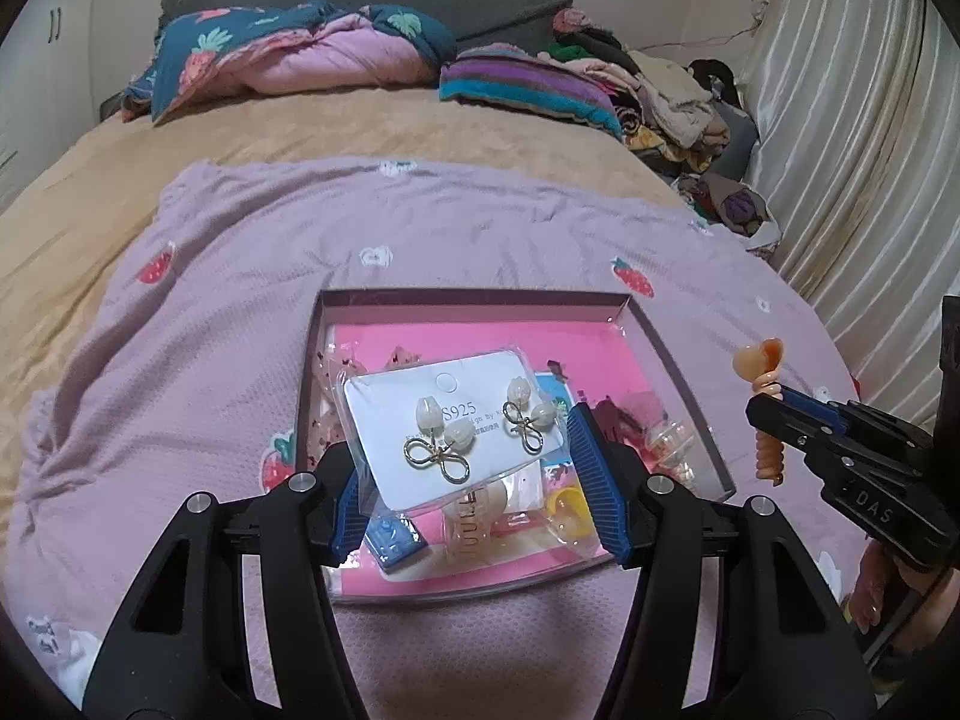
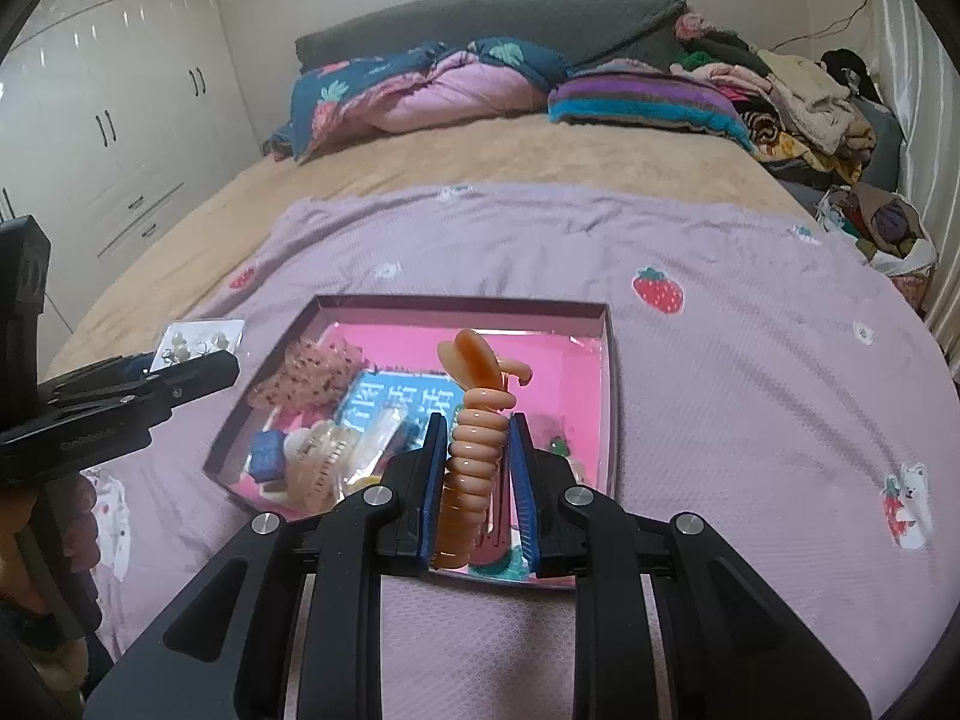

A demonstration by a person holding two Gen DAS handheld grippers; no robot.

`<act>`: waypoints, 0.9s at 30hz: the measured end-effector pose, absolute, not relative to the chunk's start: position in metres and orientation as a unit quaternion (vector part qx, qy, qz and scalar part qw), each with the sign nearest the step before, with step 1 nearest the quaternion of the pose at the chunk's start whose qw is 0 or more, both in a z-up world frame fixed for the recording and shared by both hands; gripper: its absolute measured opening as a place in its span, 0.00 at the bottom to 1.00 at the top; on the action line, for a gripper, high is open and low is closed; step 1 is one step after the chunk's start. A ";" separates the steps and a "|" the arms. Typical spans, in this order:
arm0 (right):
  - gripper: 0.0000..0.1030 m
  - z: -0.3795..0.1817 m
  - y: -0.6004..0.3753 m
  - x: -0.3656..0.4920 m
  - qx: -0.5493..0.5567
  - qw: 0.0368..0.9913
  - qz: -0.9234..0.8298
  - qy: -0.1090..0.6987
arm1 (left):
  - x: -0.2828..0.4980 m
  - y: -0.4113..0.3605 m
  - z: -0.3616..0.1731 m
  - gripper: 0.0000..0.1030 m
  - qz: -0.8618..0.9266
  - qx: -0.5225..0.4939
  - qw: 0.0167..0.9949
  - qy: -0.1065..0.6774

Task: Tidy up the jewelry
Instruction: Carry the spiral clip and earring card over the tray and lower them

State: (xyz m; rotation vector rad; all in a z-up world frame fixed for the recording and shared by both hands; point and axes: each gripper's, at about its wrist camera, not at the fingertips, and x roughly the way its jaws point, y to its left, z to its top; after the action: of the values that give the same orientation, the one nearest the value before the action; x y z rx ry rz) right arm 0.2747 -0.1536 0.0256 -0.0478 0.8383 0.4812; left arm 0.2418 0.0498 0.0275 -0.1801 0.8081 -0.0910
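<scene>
Purple strawberry blanket (image 1: 198, 324) covers the bed, and a flat box (image 1: 678, 354) with a pink bottom sits on it. On the left, the left gripper (image 1: 474, 480) pinches a white earring card (image 1: 456, 426) in a clear bag between its blue pads, up over the box. On the right, the right gripper (image 2: 478, 480) squeezes an orange spiral hair tie (image 2: 477, 420), which stands tall above the box.
</scene>
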 end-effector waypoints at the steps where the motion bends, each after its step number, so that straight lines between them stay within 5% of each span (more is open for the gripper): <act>1: 0.20 0.021 -0.152 0.277 -0.025 0.883 0.231 0.407 | 0.243 0.050 0.024 0.49 -0.043 -0.087 0.913 0.395; 27: 0.21 -0.041 -0.120 0.289 -0.059 0.854 0.236 0.460 | 0.259 0.061 -0.035 0.50 -0.021 -0.084 0.890 0.448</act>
State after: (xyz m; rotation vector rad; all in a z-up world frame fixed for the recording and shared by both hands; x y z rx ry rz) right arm 0.2886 -0.1196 -0.0415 -0.1231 0.9666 0.4969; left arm 0.2594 0.0611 -0.0349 -0.1746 0.9302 -0.0439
